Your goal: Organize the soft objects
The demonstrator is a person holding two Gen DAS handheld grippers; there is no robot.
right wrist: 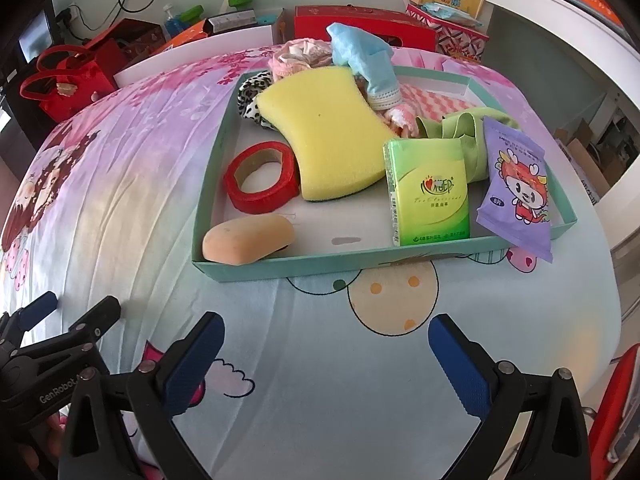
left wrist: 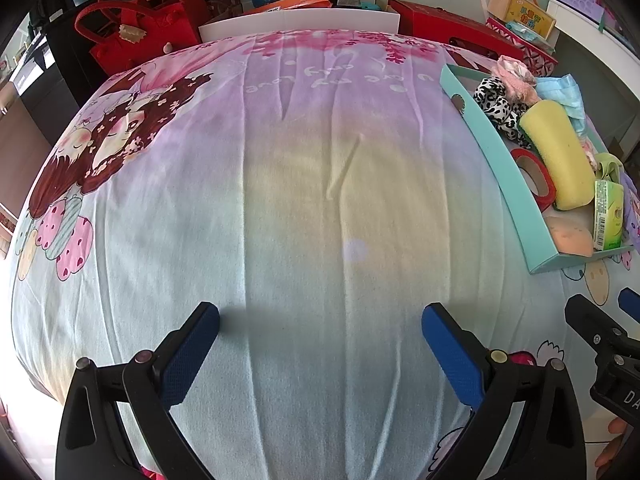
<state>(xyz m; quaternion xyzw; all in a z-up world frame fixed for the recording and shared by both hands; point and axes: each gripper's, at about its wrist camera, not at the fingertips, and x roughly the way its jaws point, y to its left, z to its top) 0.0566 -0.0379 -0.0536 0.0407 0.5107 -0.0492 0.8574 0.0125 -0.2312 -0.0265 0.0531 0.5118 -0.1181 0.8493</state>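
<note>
1. Bright, even daylight; the left edge of the bedsheet (left wrist: 280,208) blows out white in the left wrist view
2. Soft, short shadows under the tray (right wrist: 320,270)
3. Strong fisheye bulge, dark vignetted corners, slightly soft edges

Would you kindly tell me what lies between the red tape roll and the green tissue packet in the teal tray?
The yellow foam sponge lies between them, in the right wrist view.

Tray (right wrist: 256,270) on the bed (right wrist: 320,320), right side. Inside: sponge (right wrist: 328,140) centre, tape roll (right wrist: 262,176) left, tissue pack (right wrist: 430,192) right, soap bar (right wrist: 248,239) front-left.
</note>
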